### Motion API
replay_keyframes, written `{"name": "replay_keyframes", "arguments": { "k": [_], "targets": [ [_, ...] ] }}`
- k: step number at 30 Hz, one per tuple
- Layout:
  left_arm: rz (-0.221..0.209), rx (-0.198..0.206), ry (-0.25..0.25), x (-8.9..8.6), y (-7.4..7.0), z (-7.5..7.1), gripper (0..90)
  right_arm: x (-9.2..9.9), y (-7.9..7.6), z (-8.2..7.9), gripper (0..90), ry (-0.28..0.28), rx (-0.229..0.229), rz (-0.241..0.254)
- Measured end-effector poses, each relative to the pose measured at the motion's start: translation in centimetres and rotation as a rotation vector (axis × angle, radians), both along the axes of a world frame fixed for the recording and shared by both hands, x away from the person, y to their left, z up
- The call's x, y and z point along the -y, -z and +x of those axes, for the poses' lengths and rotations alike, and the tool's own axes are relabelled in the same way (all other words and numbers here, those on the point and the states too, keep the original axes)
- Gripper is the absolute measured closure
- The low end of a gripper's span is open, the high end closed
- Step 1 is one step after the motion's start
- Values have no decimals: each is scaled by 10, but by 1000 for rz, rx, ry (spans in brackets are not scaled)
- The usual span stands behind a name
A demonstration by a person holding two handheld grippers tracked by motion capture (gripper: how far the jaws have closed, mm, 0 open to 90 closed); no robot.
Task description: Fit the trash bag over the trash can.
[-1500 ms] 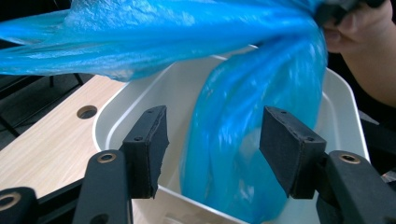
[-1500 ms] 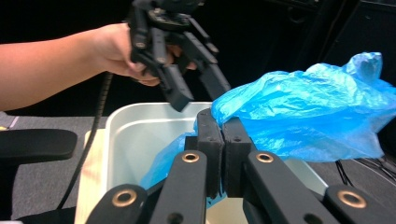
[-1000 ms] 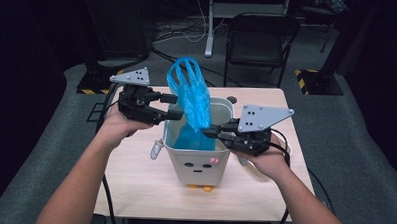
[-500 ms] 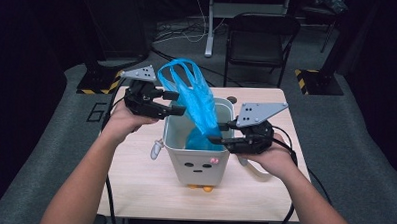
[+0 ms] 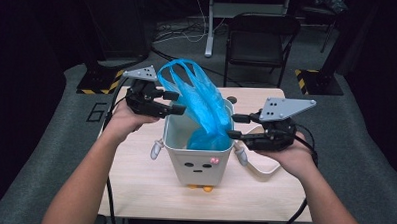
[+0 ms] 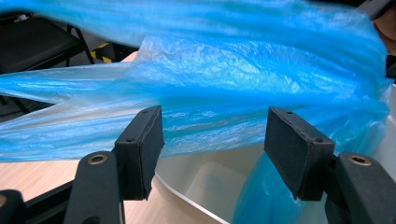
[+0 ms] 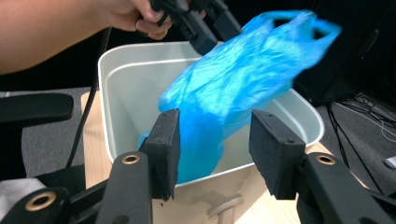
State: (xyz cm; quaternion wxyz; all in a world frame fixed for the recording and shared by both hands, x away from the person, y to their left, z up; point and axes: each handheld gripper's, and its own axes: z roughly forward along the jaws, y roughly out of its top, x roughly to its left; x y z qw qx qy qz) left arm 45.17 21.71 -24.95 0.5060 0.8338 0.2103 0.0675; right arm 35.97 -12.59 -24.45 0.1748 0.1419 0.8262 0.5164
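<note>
Thin blue plastic, the bag [image 5: 201,107] droops half inside the white bin [image 5: 197,164]: light, limp, slippery. Left gripper [image 5: 174,102] seemingly pinches it; right gripper [image 5: 236,127], just opening, holds nothing. Grab a handle loop.

White "6" painted on the grey floor [image 5: 95,111] left of the table (no other readable text)
</note>
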Motion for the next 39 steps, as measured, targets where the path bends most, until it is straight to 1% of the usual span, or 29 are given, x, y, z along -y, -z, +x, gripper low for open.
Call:
{"name": "replay_keyframes", "arguments": {
  "k": [5,9,11,13,15,18,22,26,28,30,33,35,39],
  "targets": [
    [-1,0,-4,-2,-1,0,367,3,-10,2,528,9,15,19],
    [0,1,-5,-1,0,0,368,-6,-22,10,555,-3,25,23],
    [2,4,-5,-1,-1,-1,367,-12,-24,15,601,-15,24,18],
    [1,6,-7,-3,-1,0,367,-18,-20,21,686,-18,20,5],
    [5,10,-15,-6,-3,-1,367,-22,-12,25,758,-34,-2,-1],
    [-1,16,-30,-12,-6,-2,367,-25,-5,25,796,-52,-8,-12],
    [-4,20,-58,-23,-9,-2,363,-30,2,22,806,-67,-13,-37],
    [-16,21,-93,-34,-9,0,360,-31,5,21,806,-62,-5,-54],
    [-10,12,-116,-38,-7,3,357,-31,7,21,804,-61,-6,-55],
    [-18,3,-127,-41,-5,6,357,-30,8,21,801,-58,-6,-56],
    [-22,-14,-136,-43,0,12,355,-29,10,21,798,-58,-10,-59],
    [-23,-22,-136,-43,3,14,355,-29,11,22,798,-57,-13,-60],
    [-38,-35,-129,-42,7,19,352,-29,12,22,794,-59,-15,-62]
  ]
}}
